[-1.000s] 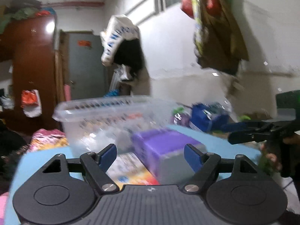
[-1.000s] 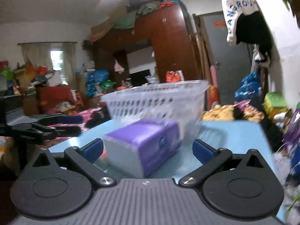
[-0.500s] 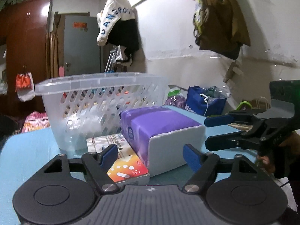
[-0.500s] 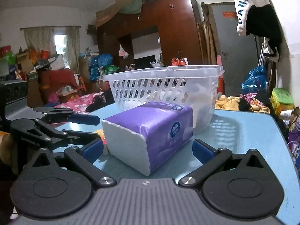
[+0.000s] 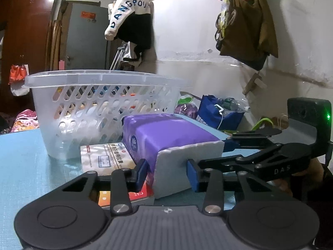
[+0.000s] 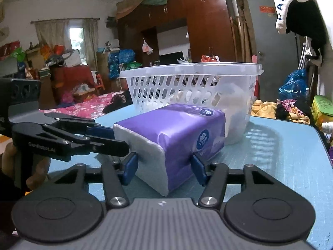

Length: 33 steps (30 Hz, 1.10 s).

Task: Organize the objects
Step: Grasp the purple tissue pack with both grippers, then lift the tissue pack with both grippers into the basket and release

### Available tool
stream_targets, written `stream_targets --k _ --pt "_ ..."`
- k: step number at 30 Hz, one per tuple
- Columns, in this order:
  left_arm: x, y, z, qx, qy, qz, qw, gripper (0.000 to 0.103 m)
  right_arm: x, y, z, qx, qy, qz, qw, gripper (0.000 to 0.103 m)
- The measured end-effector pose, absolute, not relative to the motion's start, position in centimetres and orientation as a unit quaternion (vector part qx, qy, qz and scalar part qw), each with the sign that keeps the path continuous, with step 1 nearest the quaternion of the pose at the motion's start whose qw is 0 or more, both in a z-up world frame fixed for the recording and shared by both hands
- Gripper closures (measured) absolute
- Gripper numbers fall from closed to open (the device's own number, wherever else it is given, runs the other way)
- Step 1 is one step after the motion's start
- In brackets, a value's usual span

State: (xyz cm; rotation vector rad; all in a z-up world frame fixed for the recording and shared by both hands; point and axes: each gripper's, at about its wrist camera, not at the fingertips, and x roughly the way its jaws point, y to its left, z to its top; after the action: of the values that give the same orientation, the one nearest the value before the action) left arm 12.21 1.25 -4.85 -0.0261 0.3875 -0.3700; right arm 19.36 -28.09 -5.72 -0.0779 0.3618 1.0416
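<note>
Blue tabletop (image 6: pixel 291 158) filled lower frame; white basket (image 6: pixel 187 83) stood behind purple tissue pack (image 6: pixel 172 133) at centre. Left claw (image 5: pixel 166 173) and right claw (image 6: pixel 164 166) were closing, each straddling a pack corner. Risk: soft wrapping crumpling, pack slipping free.

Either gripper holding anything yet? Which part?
Both are closing on the purple tissue pack: left gripper and right gripper each straddle a corner of its white end; firm grip cannot be told.

Right gripper (image 6: pixel 164 167) jaws closing on purple tissue pack (image 6: pixel 172 137), basket (image 6: pixel 191 87) behind.
</note>
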Motion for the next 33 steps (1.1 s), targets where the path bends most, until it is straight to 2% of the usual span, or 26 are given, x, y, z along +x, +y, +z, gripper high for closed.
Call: stream_targets --k 6,18,33 --pt "11.6 0.8 -4.9 -0.001 0.175 -0.183 0.967 0.065 18.7 -28.7 -5.7 -0.029 0.150 0.490 0.858 0.052" --pt "9.0 0.2 -3.9 -0.001 0.121 -0.186 0.975 0.066 16.7 -29.1 -3.9 -0.027 0.098 0.482 0.870 0.055" --pt "5.9 -0.5 4.0 0.038 0.031 -0.164 0.985 0.067 16.5 -27.6 4.2 -0.059 0.010 0.486 0.872 0.055"
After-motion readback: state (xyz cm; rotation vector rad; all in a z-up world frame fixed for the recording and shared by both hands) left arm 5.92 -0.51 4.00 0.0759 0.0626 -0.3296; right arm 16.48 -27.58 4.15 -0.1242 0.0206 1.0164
